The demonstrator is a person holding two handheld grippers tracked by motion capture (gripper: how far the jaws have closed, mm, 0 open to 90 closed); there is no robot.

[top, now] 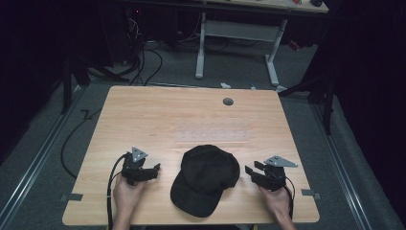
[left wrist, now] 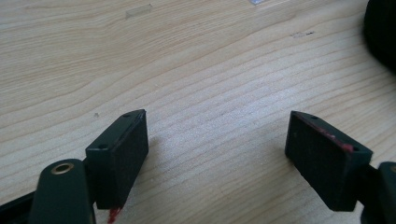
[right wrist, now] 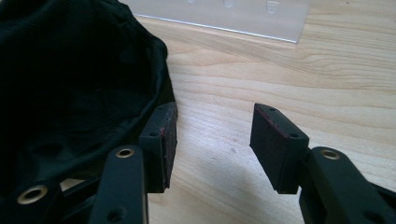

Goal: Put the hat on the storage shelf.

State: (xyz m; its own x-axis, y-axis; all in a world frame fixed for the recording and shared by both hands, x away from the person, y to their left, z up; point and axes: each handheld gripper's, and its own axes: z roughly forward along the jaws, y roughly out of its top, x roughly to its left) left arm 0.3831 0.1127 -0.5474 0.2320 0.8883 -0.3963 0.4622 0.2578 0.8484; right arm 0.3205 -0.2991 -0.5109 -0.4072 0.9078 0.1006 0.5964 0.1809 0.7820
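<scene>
A black cap (top: 207,177) lies on the wooden table (top: 158,115) near the front edge, its brim toward the person. My left gripper (top: 154,168) rests on the table just left of the cap, open, with bare wood between its jaws (left wrist: 217,135). The cap's edge (left wrist: 382,32) shows dark at the far right of the left gripper view. My right gripper (top: 249,171) sits just right of the cap, open and holding nothing (right wrist: 215,135). Its left finger (right wrist: 161,140) stands close beside the cap's crown (right wrist: 74,84).
A clear plastic strip (top: 212,135) lies flat on the table behind the cap, also seen as a clear strip (right wrist: 224,14) beyond the right jaws. A round grey grommet (top: 228,101) sits near the far edge. Cables and a white desk frame (top: 237,43) are on the floor beyond.
</scene>
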